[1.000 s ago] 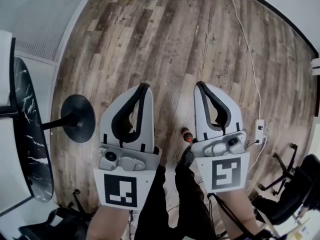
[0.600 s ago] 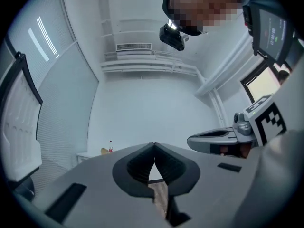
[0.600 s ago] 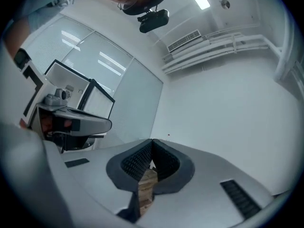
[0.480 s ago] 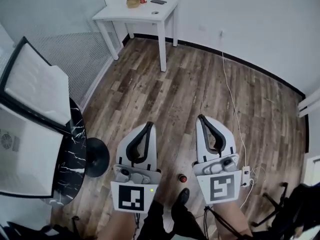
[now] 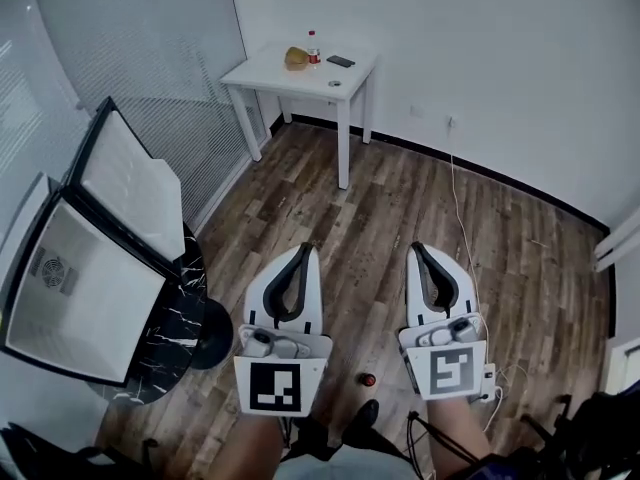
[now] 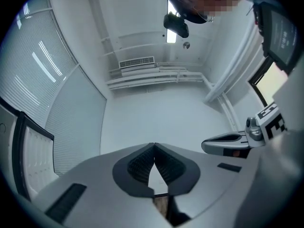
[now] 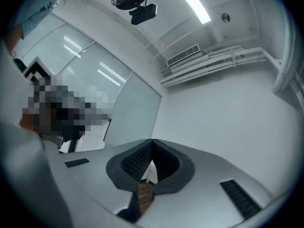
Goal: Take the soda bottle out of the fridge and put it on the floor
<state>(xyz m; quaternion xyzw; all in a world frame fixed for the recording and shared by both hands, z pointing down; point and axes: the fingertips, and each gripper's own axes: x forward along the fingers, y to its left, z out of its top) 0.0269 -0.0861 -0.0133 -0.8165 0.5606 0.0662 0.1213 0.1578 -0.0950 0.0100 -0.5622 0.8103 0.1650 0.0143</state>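
Observation:
A soda bottle (image 5: 368, 379), seen from above as a red cap, stands on the wooden floor between my two grippers and close to the person's shoe. The small fridge (image 5: 70, 298) at the left is open, its white inside bare in what shows, with its door (image 5: 125, 183) swung out. My left gripper (image 5: 303, 251) and right gripper (image 5: 418, 249) are held side by side over the floor, both shut and holding nothing. The left gripper view shows its tips (image 6: 153, 145) meeting against a white wall. In the right gripper view the tips (image 7: 152, 140) meet too.
The fridge rests on a black marble-topped table (image 5: 175, 313) with a round black foot (image 5: 212, 336). A white table (image 5: 300, 73) by the far wall carries a small bottle (image 5: 313, 48), a brown thing and a phone. A white cable (image 5: 462, 228) runs to a power strip (image 5: 490, 378).
The head view has lifted from the floor to the room, bringing the fridge and the white table into sight. Both grippers stay shut and side by side. The bottle stays on the floor.

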